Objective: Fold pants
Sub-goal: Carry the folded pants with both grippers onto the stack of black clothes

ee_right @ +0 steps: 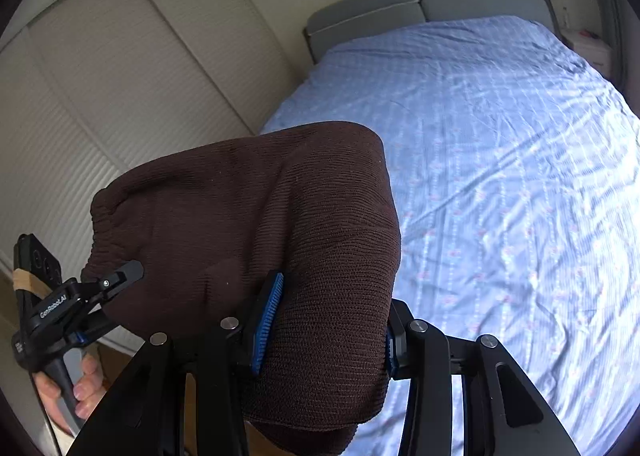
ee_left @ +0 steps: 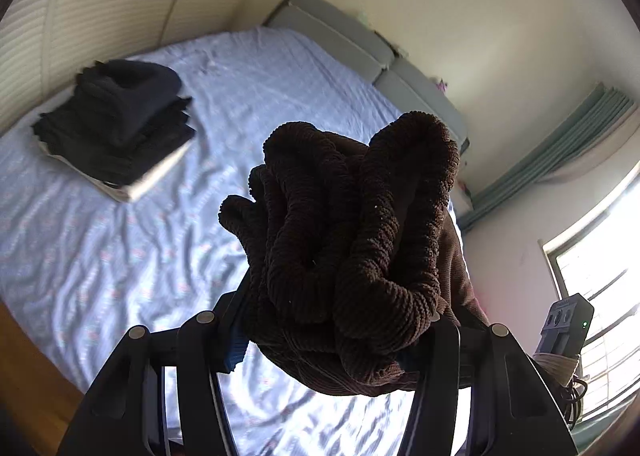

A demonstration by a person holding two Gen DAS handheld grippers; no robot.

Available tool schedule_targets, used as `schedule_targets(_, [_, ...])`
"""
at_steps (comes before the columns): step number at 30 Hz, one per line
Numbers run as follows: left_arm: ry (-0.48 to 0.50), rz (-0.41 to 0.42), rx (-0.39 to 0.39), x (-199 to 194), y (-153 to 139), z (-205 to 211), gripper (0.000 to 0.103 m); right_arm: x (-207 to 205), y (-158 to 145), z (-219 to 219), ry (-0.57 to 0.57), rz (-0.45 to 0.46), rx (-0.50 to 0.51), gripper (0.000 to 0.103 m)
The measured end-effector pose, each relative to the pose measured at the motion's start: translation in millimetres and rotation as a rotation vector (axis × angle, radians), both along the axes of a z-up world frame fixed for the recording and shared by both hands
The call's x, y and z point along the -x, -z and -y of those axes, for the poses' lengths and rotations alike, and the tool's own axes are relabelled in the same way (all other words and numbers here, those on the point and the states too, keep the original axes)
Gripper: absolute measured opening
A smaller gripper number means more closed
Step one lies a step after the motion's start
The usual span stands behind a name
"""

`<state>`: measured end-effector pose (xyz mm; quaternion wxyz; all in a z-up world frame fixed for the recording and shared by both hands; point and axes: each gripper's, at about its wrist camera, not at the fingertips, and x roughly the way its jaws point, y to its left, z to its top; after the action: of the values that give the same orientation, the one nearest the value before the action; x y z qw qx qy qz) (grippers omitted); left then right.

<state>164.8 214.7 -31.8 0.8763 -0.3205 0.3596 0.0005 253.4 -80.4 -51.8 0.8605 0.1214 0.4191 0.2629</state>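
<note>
Brown ribbed pants (ee_left: 352, 240), bunched, held up in the air above the bed (ee_left: 120, 256), not lying on it. Left wrist view: pants wadded into thick folds between the left gripper (ee_left: 336, 320) fingers, clamped on the fabric; cloth spills over and hides the pads. Right wrist view: pants (ee_right: 260, 224) draped over the right gripper (ee_right: 324, 332), blue-ridged pads (ee_right: 267, 320) pressed in on the fabric from both sides, so the grip is closed on the pants. An elastic waistband edge shows at the left end of the cloth. The left gripper (ee_right: 120, 276) appears at far left of that view, pinching the same cloth near the waistband, a hand (ee_right: 76, 388) on its handle.

Bed covered with a wrinkled light blue sheet (ee_right: 500, 176) with a faint dotted stripe pattern. Grey padded headboard (ee_right: 440, 4) at the far end. Stack (ee_left: 116, 124) of folded dark clothes on the bed, well apart from the pants, with a pale item at the bottom of it. Pale slatted wardrobe doors (ee_right: 120, 88) beside the bed. Window (ee_left: 600, 288) with bright light and green curtain (ee_left: 560, 144) at right of the left wrist view.
</note>
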Motion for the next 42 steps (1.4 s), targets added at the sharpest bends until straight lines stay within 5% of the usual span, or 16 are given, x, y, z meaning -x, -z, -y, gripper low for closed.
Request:
schedule_targets(6, [0.001, 0.054, 0.013, 41.5, 0.2, -93.6, 0.054, 39.8, -24.1, -83.1, -0.033, 0.047, 0.021, 0.042])
schedule_targets(16, [0.020, 0.032, 0.025, 77.3, -3.6, -228.6, 0.054, 97.6, -41.6, -220.8, -0.042, 0.074, 0.044, 0.042])
schedule_targets(22, [-0.010, 0.036, 0.016, 81.6, -8.8, -261.3, 0.054, 69.0, -33.0, -245.2, -0.080, 0.079, 0.027, 0.042])
schedule_targets(33, [-0.030, 0.048, 0.048, 48.0, -5.2, -334.2, 0.054, 31.4, -30.5, -314.7, -0.106, 0.088, 0.013, 0.043])
schedule_targets(42, [0.104, 0.026, 0.045, -41.0, 4.4, -436.5, 0.054, 19.3, -21.4, -395.3, 0.008, 0.084, 0.000, 0.042])
